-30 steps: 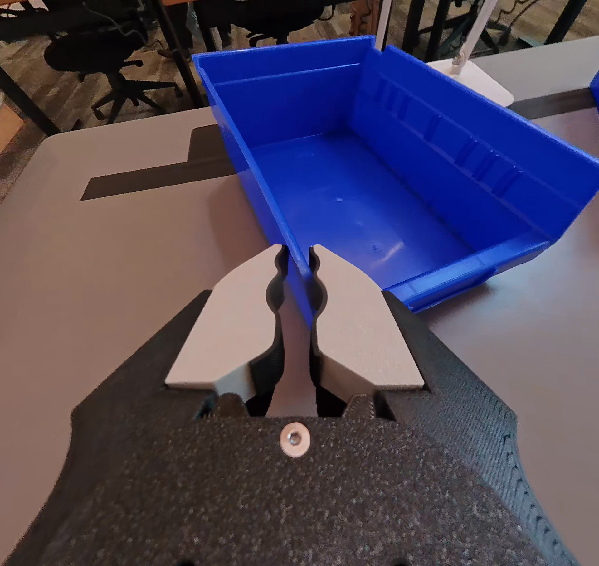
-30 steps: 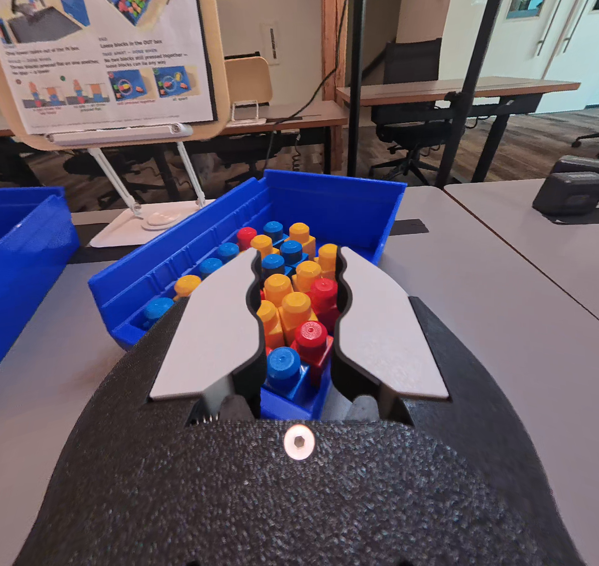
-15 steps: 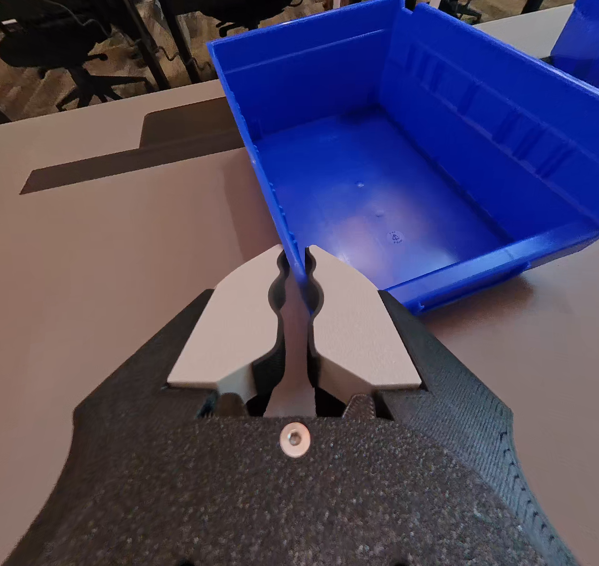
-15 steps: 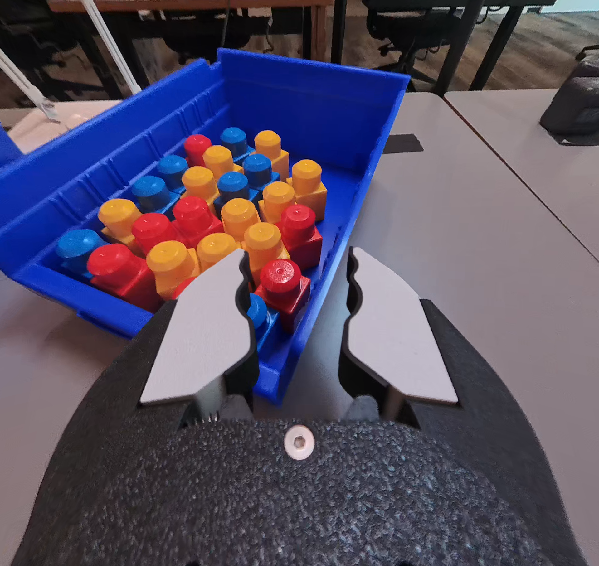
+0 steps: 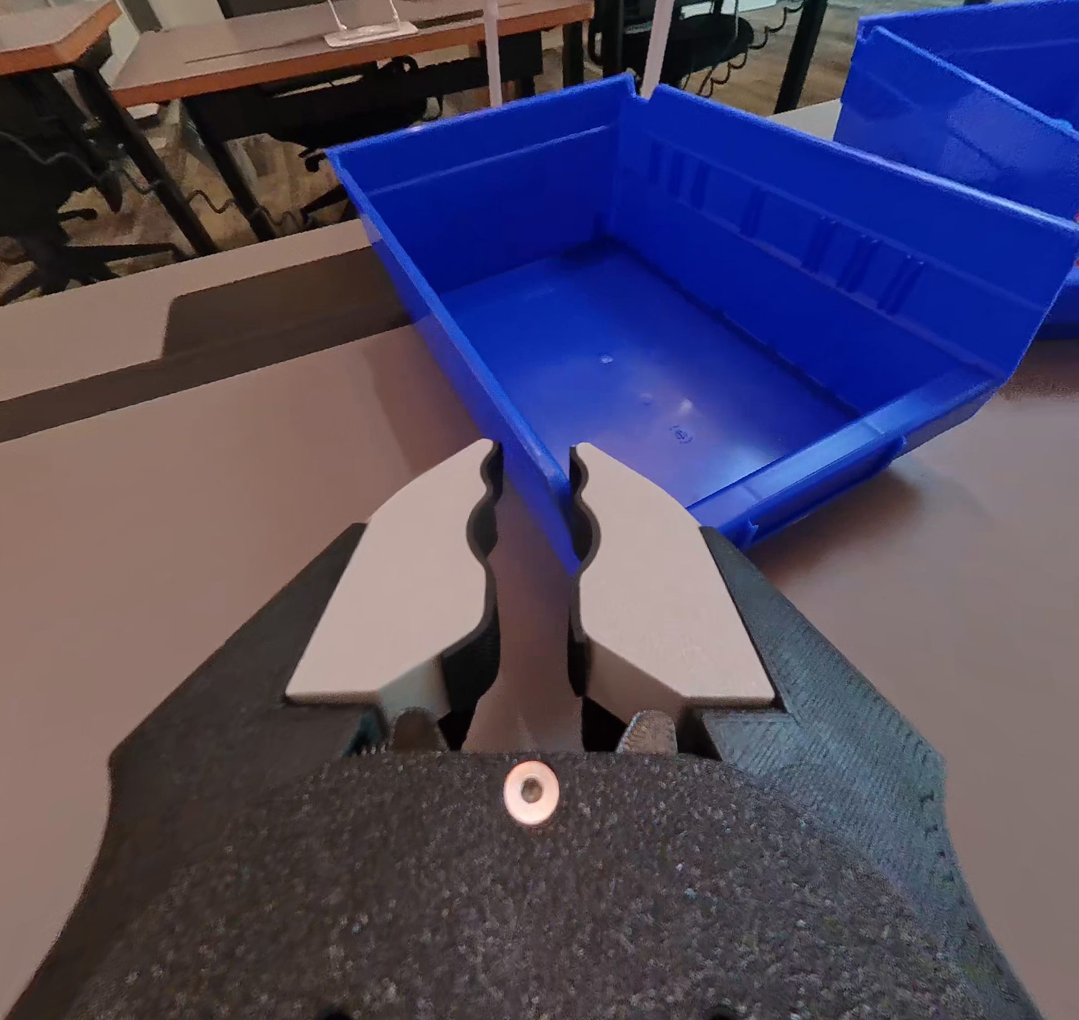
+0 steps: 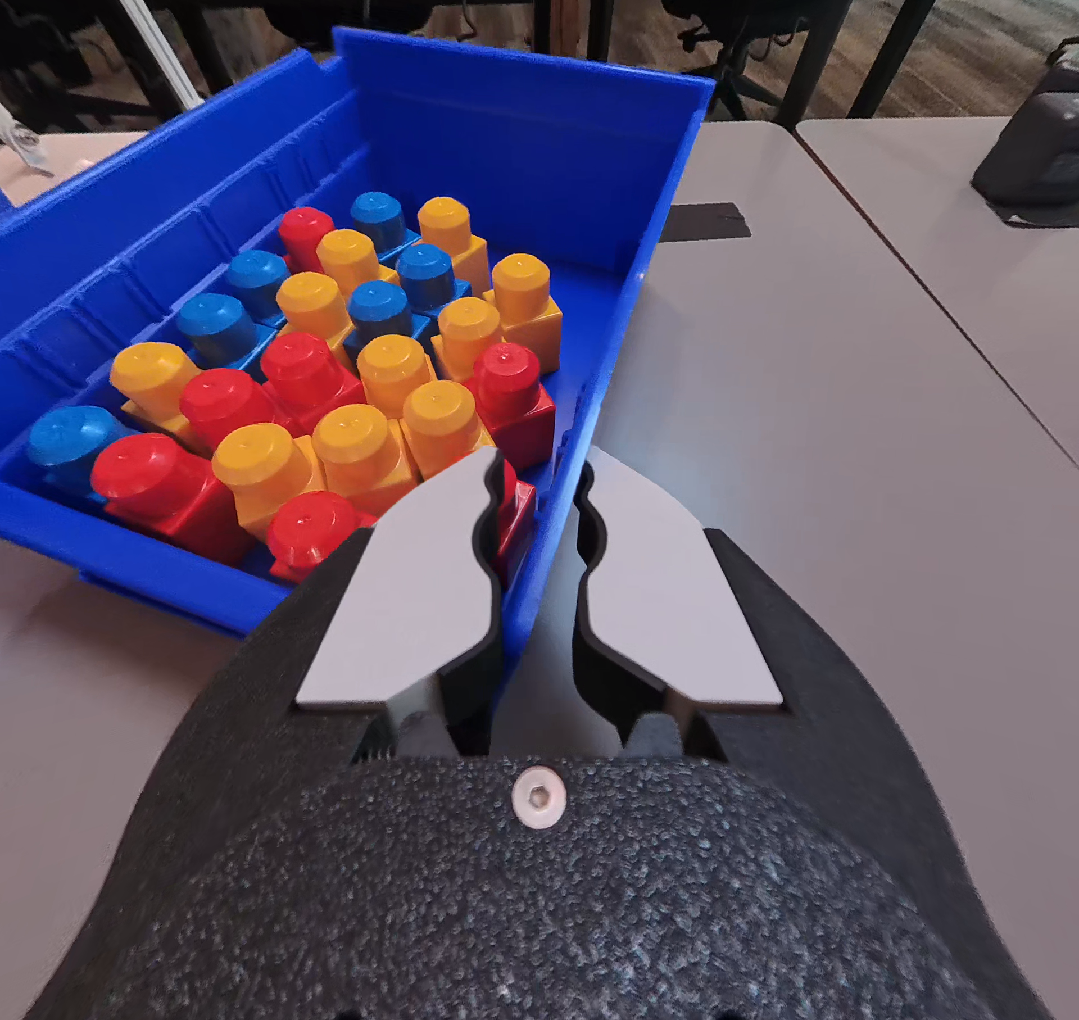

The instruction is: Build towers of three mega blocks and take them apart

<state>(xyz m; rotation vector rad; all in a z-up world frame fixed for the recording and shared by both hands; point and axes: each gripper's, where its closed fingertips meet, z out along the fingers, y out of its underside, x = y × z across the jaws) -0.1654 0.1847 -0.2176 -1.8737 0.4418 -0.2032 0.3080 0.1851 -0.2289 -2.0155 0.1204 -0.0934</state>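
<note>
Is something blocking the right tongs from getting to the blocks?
Yes. The right tongs straddle the side wall of the blue bin. That wall stands between them and the blocks inside, so they'd likely lift over it.

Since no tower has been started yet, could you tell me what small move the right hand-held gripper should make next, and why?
Probably shift the right hand-held gripper a little left, over the nearest red block. Its jaws are open and empty but straddle the bin wall, so closing there would catch the wall.
</note>
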